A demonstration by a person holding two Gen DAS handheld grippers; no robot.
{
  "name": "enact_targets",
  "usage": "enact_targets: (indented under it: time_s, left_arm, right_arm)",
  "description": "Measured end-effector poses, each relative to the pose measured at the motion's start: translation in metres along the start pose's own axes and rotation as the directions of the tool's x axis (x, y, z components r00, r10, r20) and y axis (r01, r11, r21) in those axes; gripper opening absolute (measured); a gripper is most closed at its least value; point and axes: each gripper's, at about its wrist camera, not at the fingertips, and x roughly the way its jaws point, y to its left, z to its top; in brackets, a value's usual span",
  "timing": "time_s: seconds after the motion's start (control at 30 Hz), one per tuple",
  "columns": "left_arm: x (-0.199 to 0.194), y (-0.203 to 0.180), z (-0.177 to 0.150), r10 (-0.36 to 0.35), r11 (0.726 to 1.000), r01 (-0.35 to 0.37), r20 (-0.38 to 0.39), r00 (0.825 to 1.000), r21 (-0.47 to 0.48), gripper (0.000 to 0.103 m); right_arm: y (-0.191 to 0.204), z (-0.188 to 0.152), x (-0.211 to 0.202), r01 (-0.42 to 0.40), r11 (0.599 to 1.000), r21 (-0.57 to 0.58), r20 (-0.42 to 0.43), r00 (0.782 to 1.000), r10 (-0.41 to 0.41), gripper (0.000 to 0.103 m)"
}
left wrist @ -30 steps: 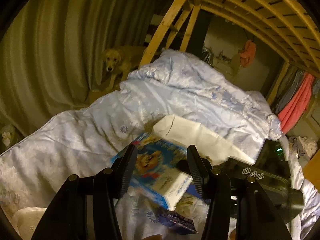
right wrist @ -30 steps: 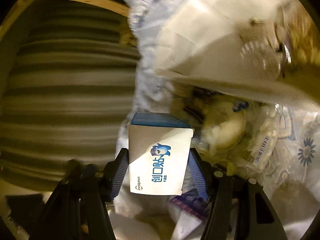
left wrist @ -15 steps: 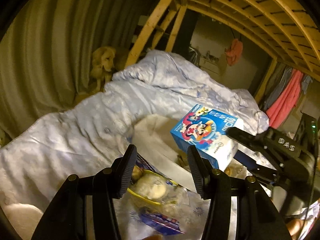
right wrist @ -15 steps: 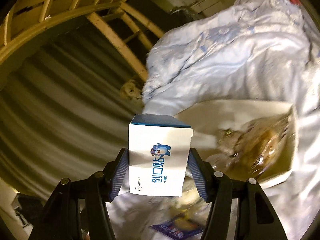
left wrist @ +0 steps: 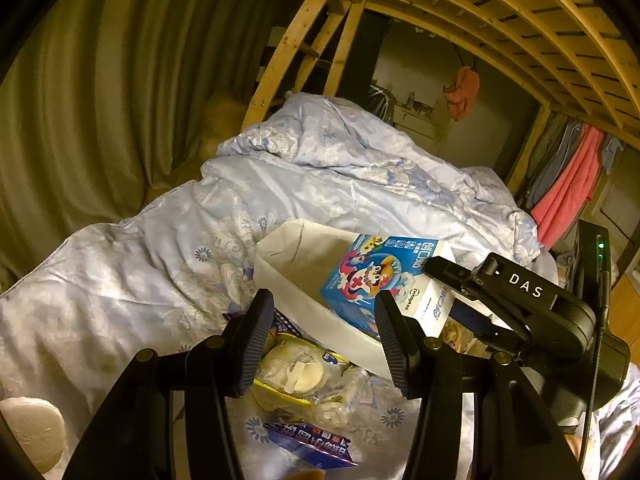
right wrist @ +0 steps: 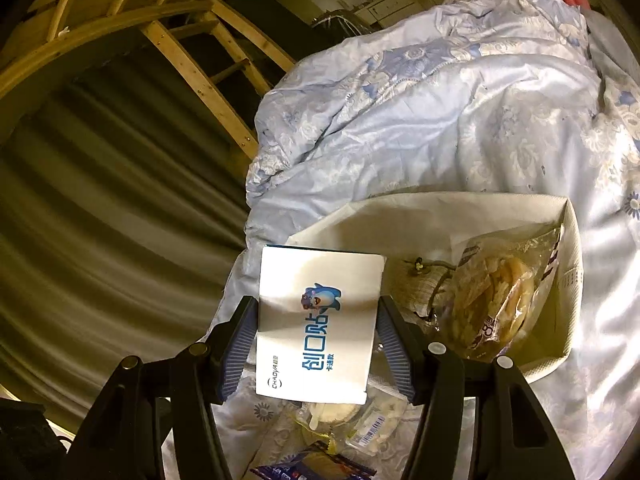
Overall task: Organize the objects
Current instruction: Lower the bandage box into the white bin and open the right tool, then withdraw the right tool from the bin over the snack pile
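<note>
- Right tongs (right wrist: 316,344) grip a white-and-blue box (right wrist: 316,324) by its sides, holding it over the near-left edge of the bin (right wrist: 568,280).
- Left tongs (left wrist: 322,340) gape empty, jaws just widened, above clear-wrapped packets (left wrist: 304,380) on the quilt (left wrist: 160,248).
- Beyond, a snack bag (right wrist: 496,300) lies in the bin.
</note>
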Motion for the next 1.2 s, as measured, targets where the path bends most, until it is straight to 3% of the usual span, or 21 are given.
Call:
enact_targets:
  time_s: [0.67, 0.9, 1.03, 1.2]
  left_arm:
    - [0.007, -0.002, -0.003, 0.031, 0.999, -0.030, -0.030, 0.999, 0.021, 0.051]
    - [0.020, -0.004, -0.009, 0.073, 0.996, -0.070, -0.062, 0.995, 0.048, 0.051]
    - [0.022, -0.005, -0.010, 0.073, 0.996, -0.070, -0.066, 0.995, 0.048, 0.051]
    - [0.024, -0.003, -0.012, 0.080, 0.996, -0.076, -0.073, 0.994, 0.046, 0.051]
  right_arm:
    - [0.003, -0.003, 0.018, 0.034, 0.999, -0.023, -0.010, 0.999, -0.035, 0.059]
    - [0.004, -0.005, 0.022, -0.025, 0.998, -0.050, -0.020, 1.000, 0.024, 0.061]
    - [0.007, -0.006, 0.015, 0.002, 0.997, -0.083, -0.010, 1.000, -0.003, 0.069]
    - [0.009, -0.005, 0.004, 0.038, 0.992, -0.120, -0.019, 0.999, -0.040, 0.070]
